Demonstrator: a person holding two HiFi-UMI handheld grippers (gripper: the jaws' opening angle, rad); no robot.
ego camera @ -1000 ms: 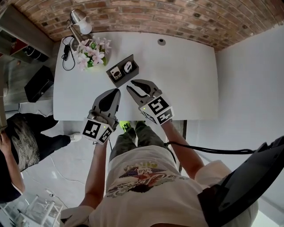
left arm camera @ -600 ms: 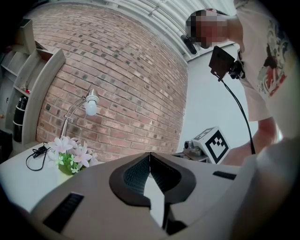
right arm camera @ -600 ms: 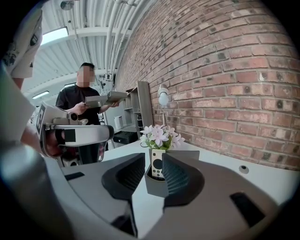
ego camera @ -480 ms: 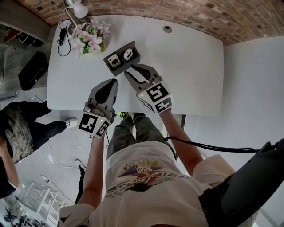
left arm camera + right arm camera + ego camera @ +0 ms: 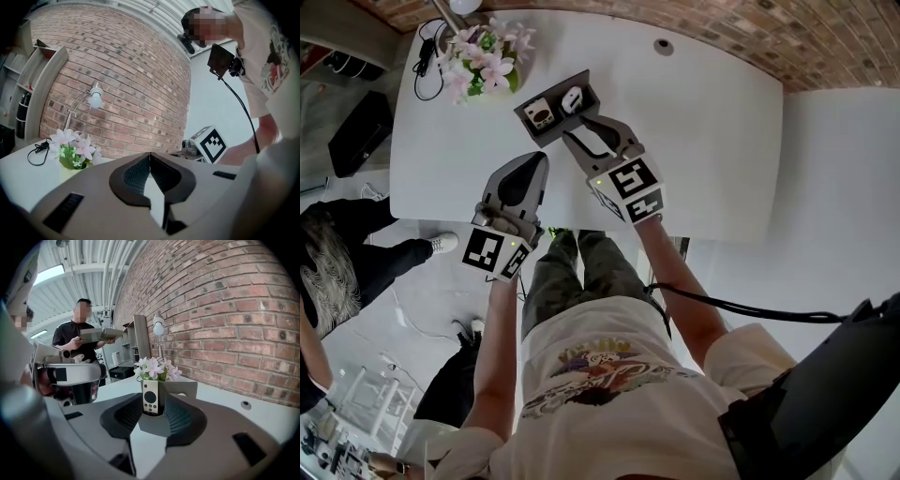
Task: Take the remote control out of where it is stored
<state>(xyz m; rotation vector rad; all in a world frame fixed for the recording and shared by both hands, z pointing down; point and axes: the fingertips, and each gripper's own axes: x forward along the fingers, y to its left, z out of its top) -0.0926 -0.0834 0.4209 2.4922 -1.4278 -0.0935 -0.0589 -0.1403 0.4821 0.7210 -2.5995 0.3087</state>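
Left claw (image 5: 539,164) hangs shut and empty at seven o'clock of the grey holder (image 5: 183,389). The remote control (image 5: 150,403) stands upright inside it on the desk (image 5: 703,141), not yet lifted. Right claw (image 5: 577,129), at five o'clock, has just been opening; its half-parted pads frame the remote, untouched; grasp and lift remain.

The left claw (image 5: 150,157) is closed; the right claw (image 5: 584,133), just widening, holds nothing.
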